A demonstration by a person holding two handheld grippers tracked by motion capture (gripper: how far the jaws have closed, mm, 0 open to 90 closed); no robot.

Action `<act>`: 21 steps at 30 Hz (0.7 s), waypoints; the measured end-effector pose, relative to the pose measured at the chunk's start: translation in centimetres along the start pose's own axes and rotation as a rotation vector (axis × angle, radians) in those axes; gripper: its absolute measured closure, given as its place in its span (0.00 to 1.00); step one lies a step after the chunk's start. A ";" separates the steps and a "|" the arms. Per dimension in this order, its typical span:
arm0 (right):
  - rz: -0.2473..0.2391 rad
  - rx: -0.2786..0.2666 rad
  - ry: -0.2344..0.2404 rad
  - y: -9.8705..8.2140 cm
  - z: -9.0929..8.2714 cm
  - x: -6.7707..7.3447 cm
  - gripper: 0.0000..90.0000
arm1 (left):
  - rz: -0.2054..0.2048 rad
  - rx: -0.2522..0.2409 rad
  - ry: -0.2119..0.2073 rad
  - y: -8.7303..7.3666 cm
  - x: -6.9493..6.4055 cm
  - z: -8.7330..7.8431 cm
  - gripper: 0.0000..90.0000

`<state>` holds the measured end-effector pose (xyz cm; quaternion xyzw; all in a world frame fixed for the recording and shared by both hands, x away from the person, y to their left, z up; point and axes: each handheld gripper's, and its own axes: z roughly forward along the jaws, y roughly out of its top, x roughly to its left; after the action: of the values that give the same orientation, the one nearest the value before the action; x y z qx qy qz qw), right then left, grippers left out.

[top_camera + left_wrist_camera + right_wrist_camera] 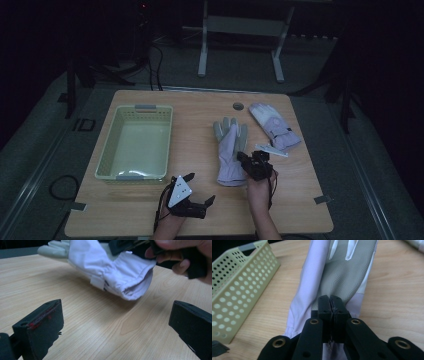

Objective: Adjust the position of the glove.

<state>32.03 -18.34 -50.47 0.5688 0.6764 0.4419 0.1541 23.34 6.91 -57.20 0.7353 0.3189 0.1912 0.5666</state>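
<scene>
Right claw (pixel 248 161) pinched tight on the cuff end of the lavender glove (pixel 231 150), jaws pressed together with a fold of the fabric between them, as seen in the right gripper view (pixel 331 307); gripped near the cuff's edge, grey textured palm (pixel 348 275) facing up just beyond the jaws. Held by the right hand (pixel 259 189), reaching in from the near edge of the table (pixel 200 220). In the left gripper view, same glove (pixel 110 270) raised slightly at the cuff, open end sagging toward the wood, grey fingers (pixel 51 250) resting on the table farther off

Left claw (pixel 196 187) spread wide, nothing between the jaws, low over bare wood near the near edge, left of the glove and apart from it; grey three-cornered plate (pixel 179 191) on top, cable trailing back toward the person

Lavender glove lying roughly mid-table, somewhat toward the right edge, fingers pointing at the far edge, cuff toward the near edge. Second glove (pixel 274 125) of the same colour farther right and farther back, angled, close to the right edge, apart from the first. Small white strip (pixel 271 150) between the two gloves, just beside the right claw; cannot tell what it is. Pale green perforated basket (pixel 107 160) on the left half of the table, well apart from the gloves, also seen at the left in the right gripper view (pixel 237 290). Round grey grommet (pixel 238 106) near the far edge
</scene>
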 end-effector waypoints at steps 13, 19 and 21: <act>0.020 0.077 -0.032 -2.3 3.5 -1.0 0.96 | 0.001 0.000 -0.007 0.0 0.0 0.0 0.00; -0.009 0.082 -0.030 -1.8 4.1 -1.2 0.96 | -0.002 0.001 -0.008 0.0 0.1 0.0 0.00; -0.015 0.086 -0.028 -1.6 4.4 -1.3 0.96 | -0.003 0.002 -0.008 0.0 0.1 0.0 0.00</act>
<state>34.50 -17.65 -54.58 0.5758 0.6968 0.4034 0.1423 23.41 6.96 -57.19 0.7361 0.3178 0.1870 0.5675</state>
